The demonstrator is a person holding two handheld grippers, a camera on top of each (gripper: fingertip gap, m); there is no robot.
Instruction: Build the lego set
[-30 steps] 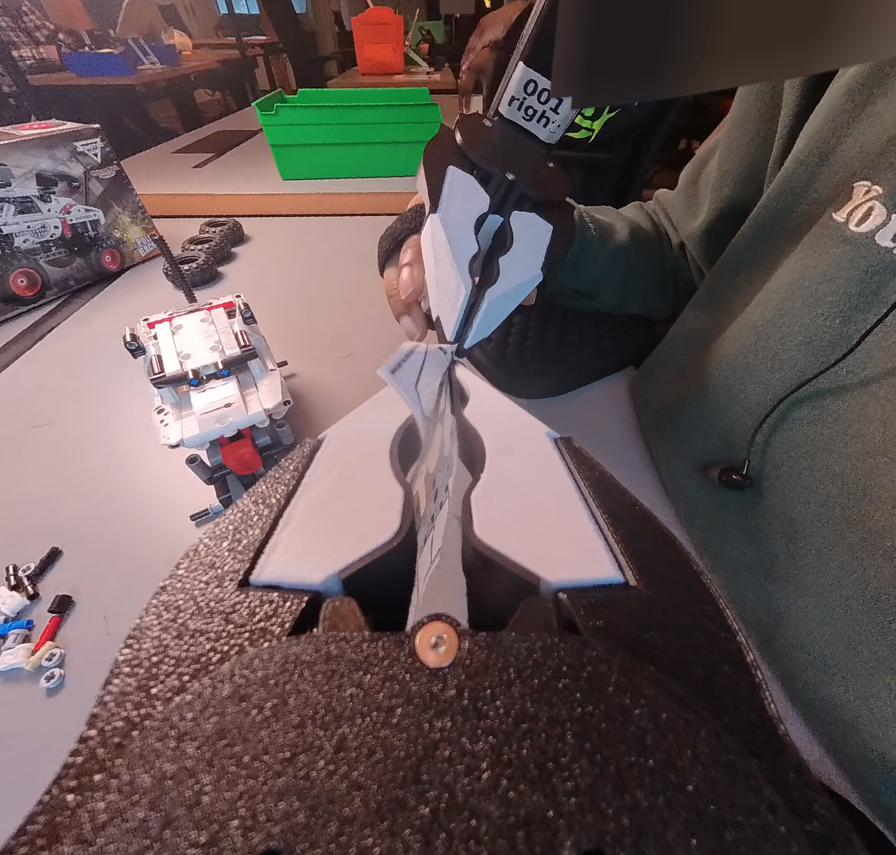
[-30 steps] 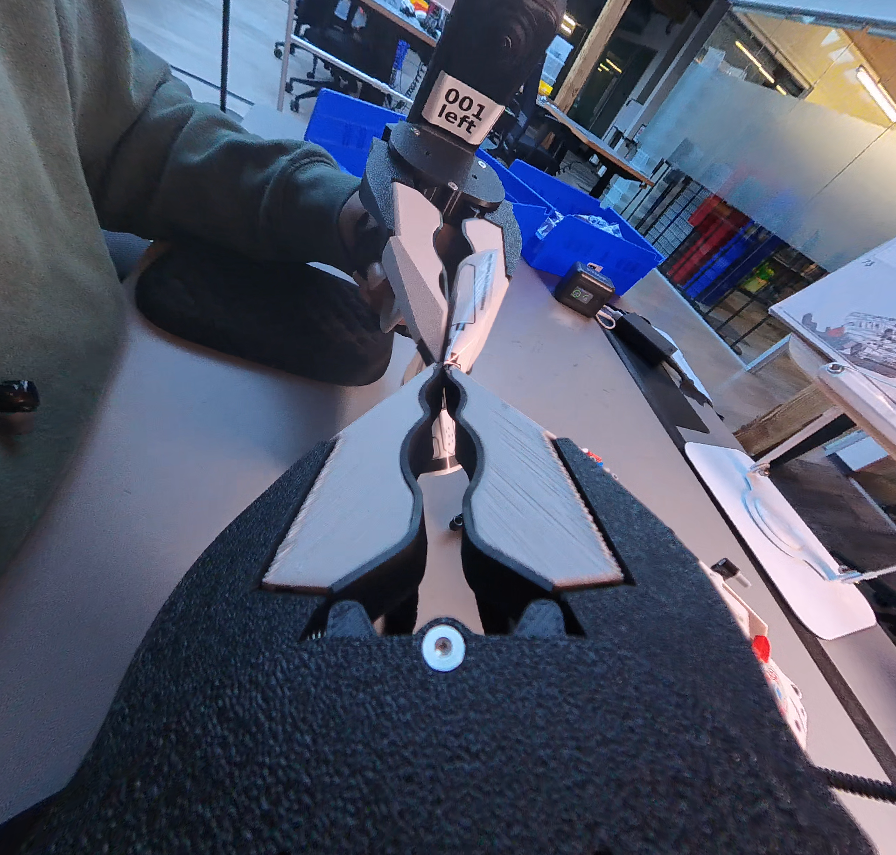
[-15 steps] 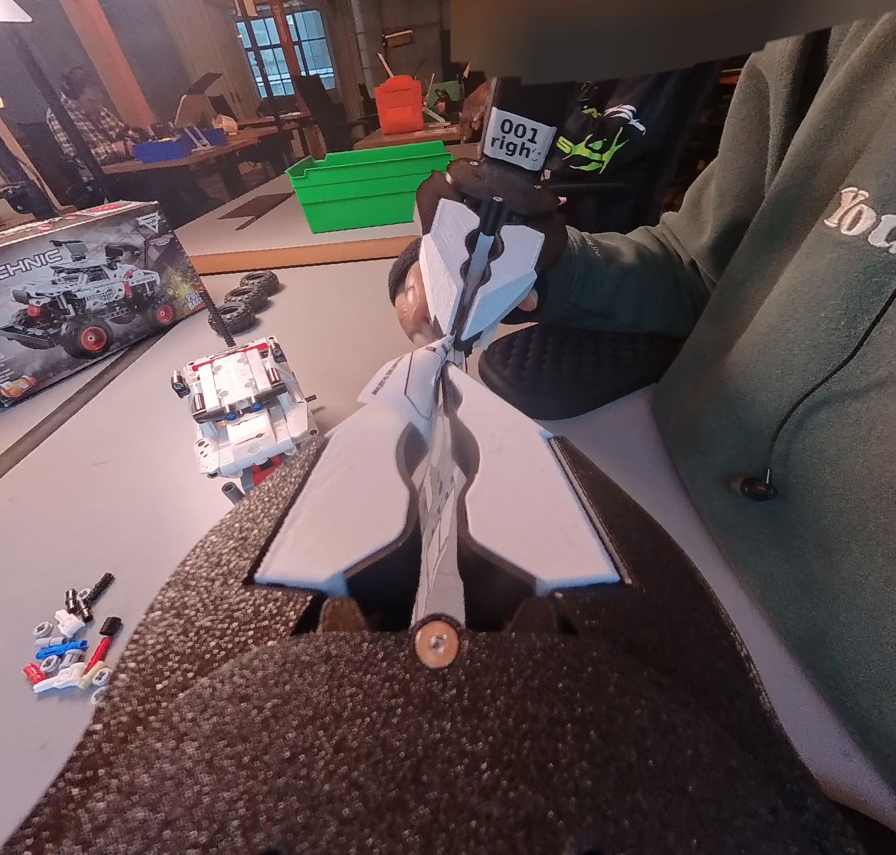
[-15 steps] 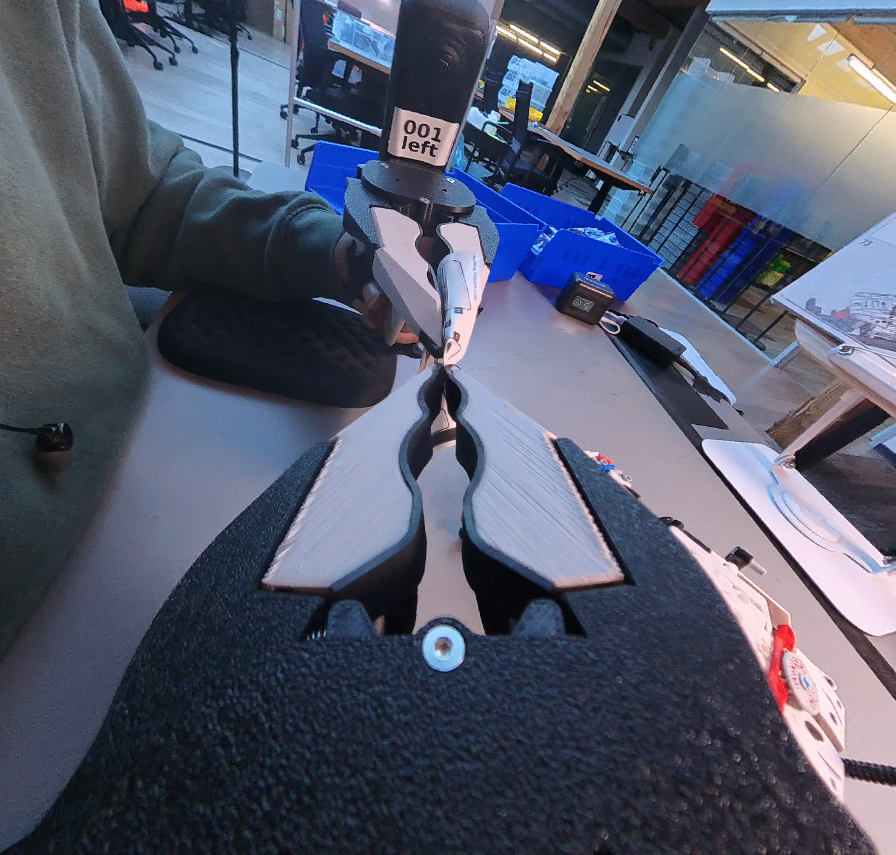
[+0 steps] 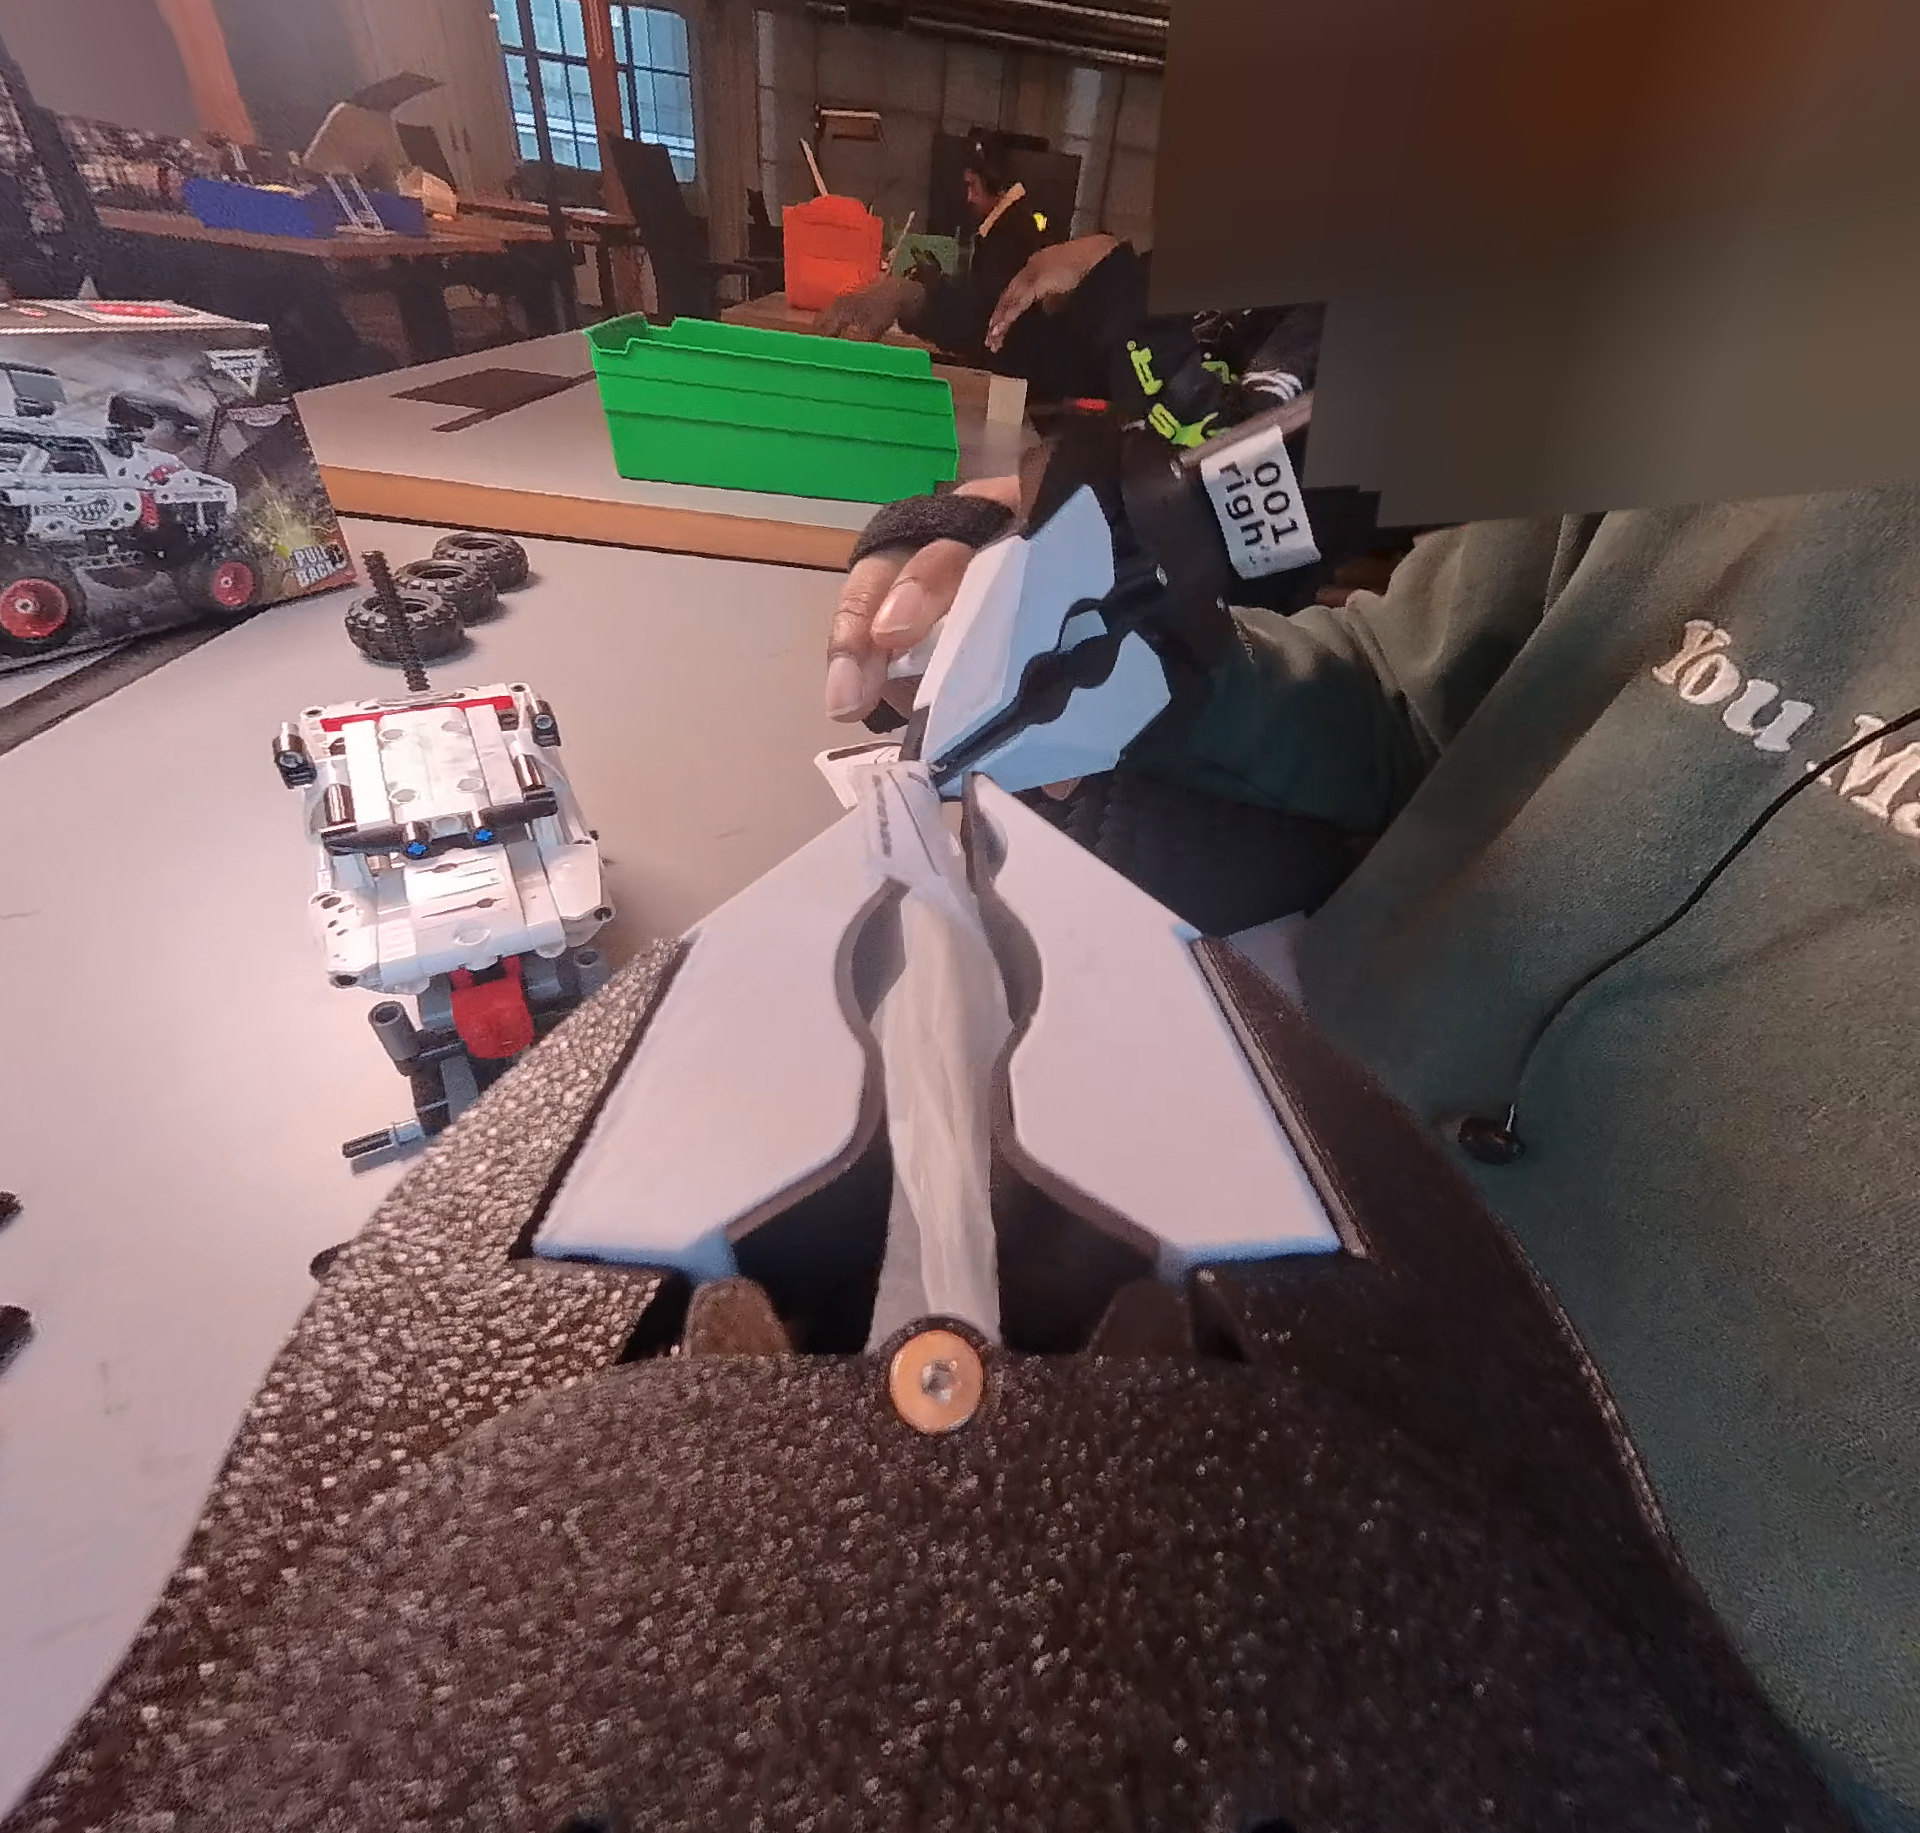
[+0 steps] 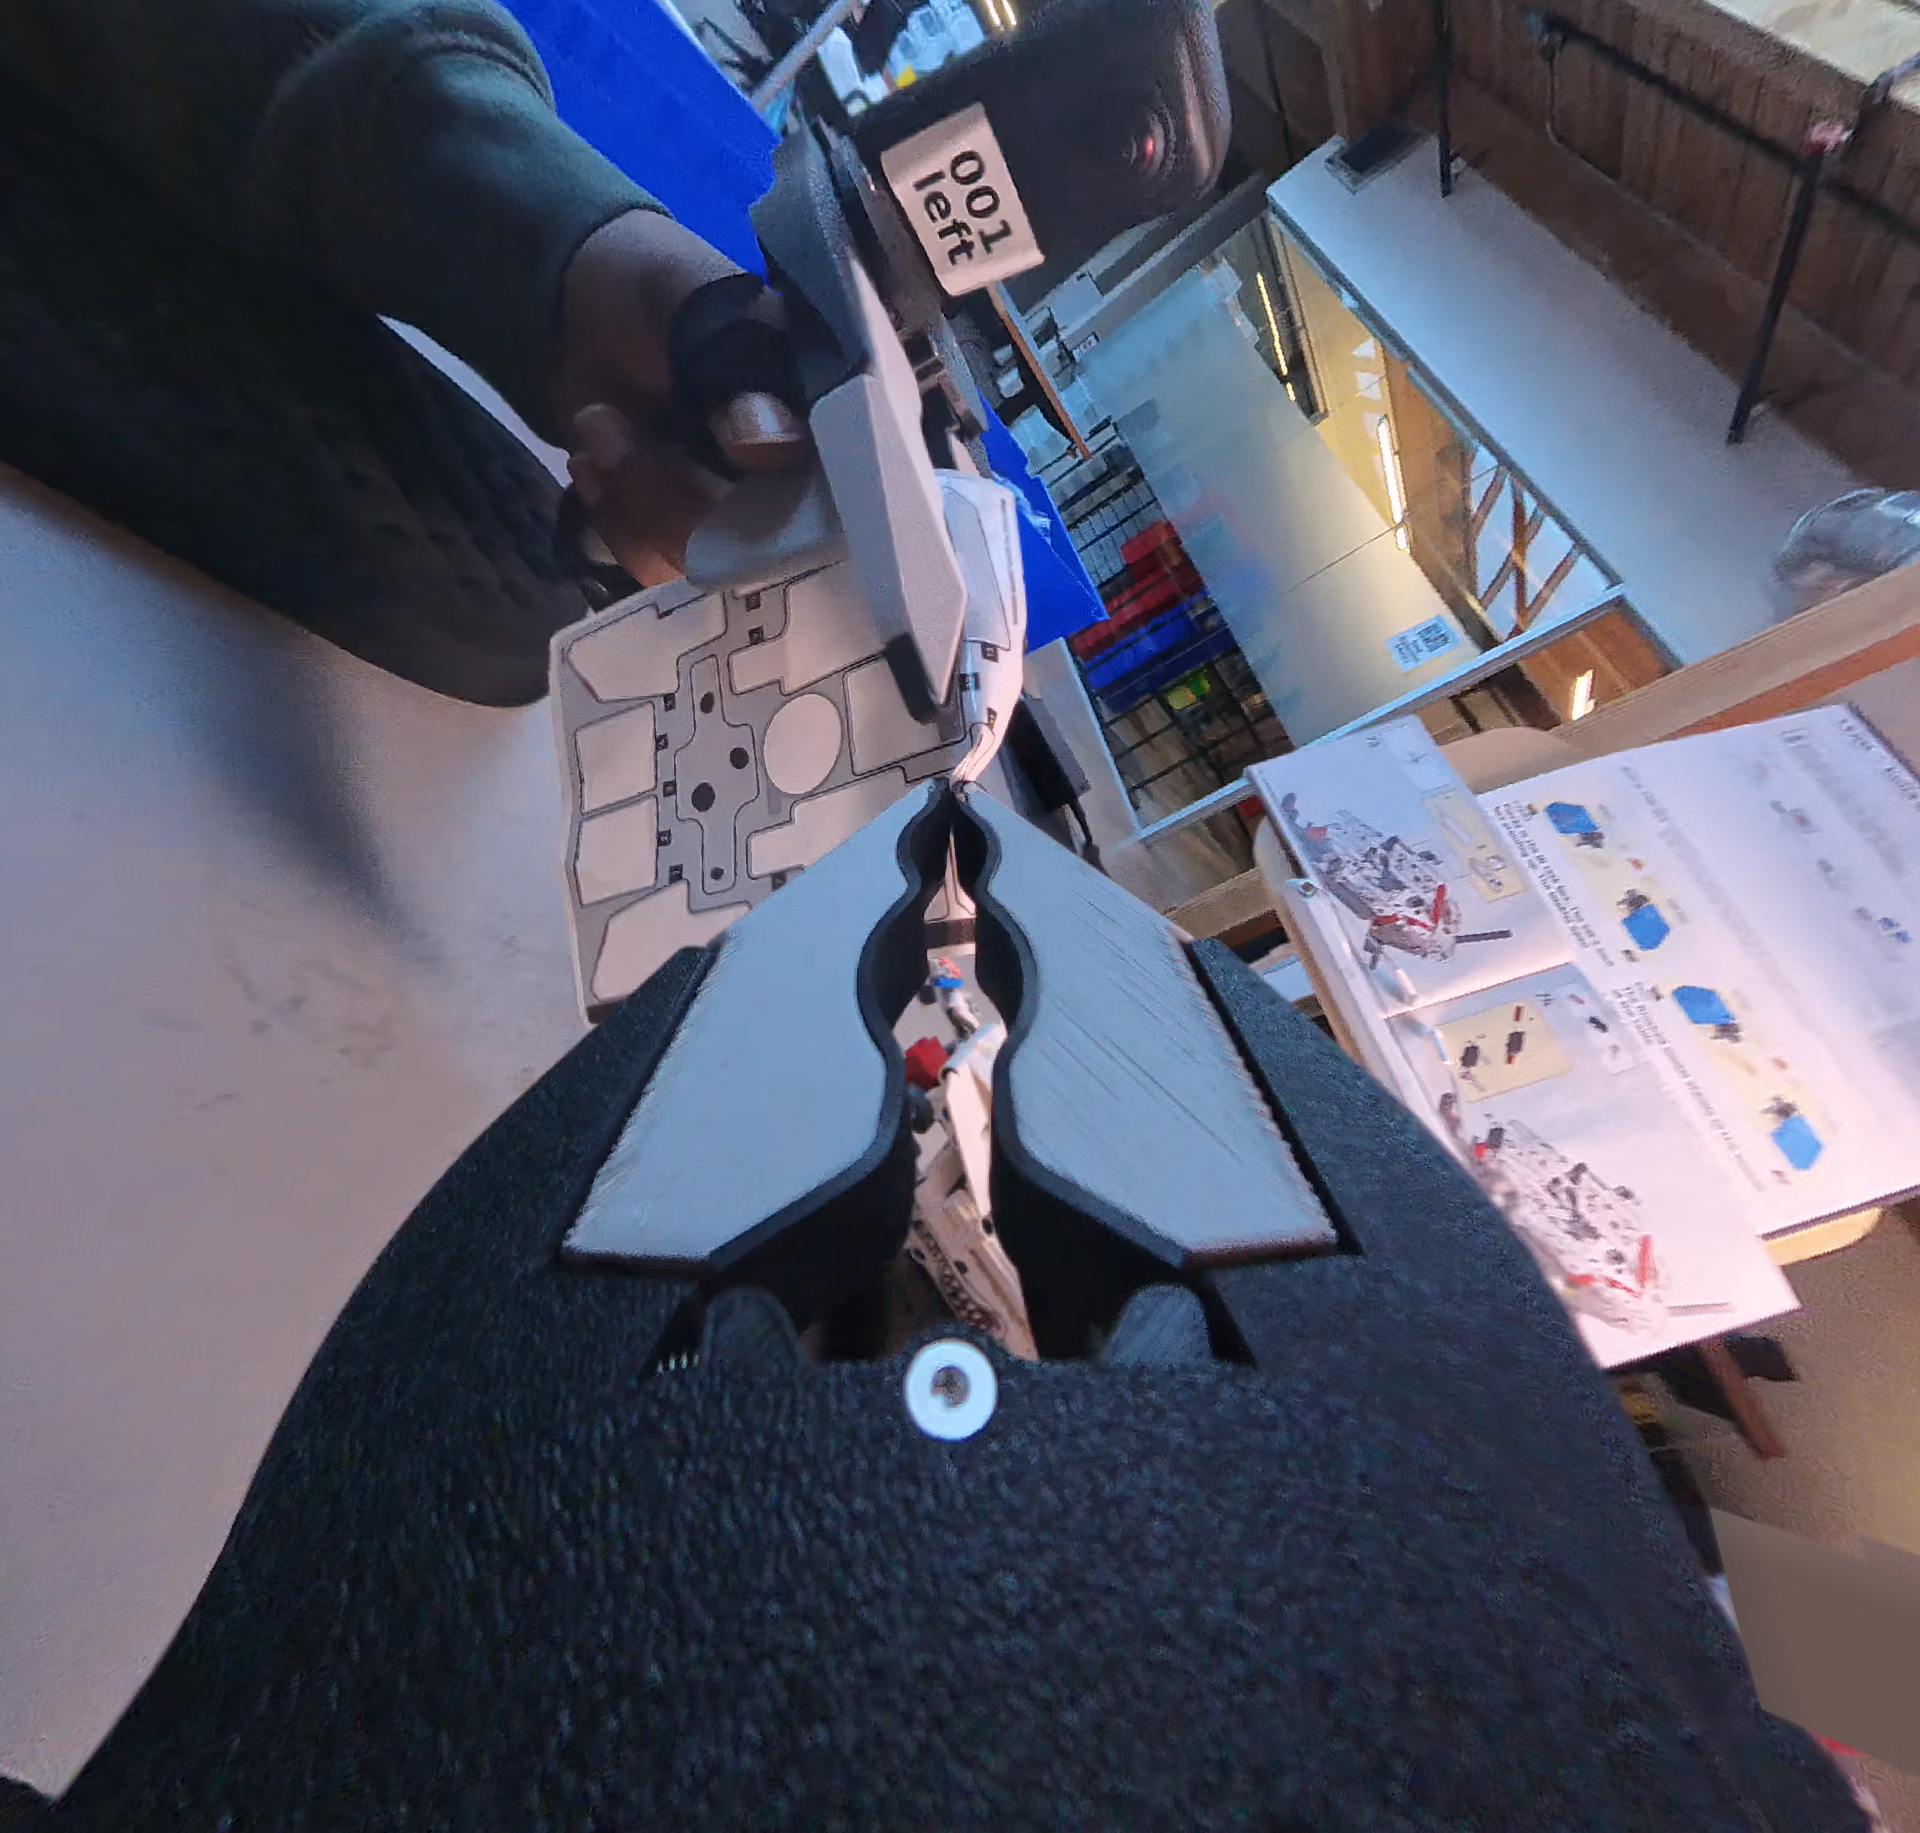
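A white sticker sheet (image 5: 902,848) with grey outlined shapes runs between the fingers of my left gripper (image 5: 951,815), which is shut on it. In the right wrist view the sheet (image 6: 665,775) shows its flat face. My right gripper (image 6: 951,791) is shut on the sheet's edge, right at the left gripper's tips. I cannot tell if it pinches a sticker or the backing. Both grippers are held above the table, tip to tip. The right gripper also shows in the left wrist view (image 5: 925,767). The part-built white lego truck (image 5: 436,848) stands on the table to the left.
Three black tyres (image 5: 436,588) and the set's box (image 5: 125,495) lie behind the truck. A green bin (image 5: 779,422) stands on the far table. An open instruction booklet (image 6: 1558,1004) lies to the right. The person's green-sleeved arm (image 5: 1351,692) and torso are close on the right. Only a small space, under 4 cm, lies between the two pairs of fingers.
The right gripper has rolled sideways, still pinched at the sheet. The sheet now shows its flat face in the right wrist view. Both grippers stay shut, tips together.
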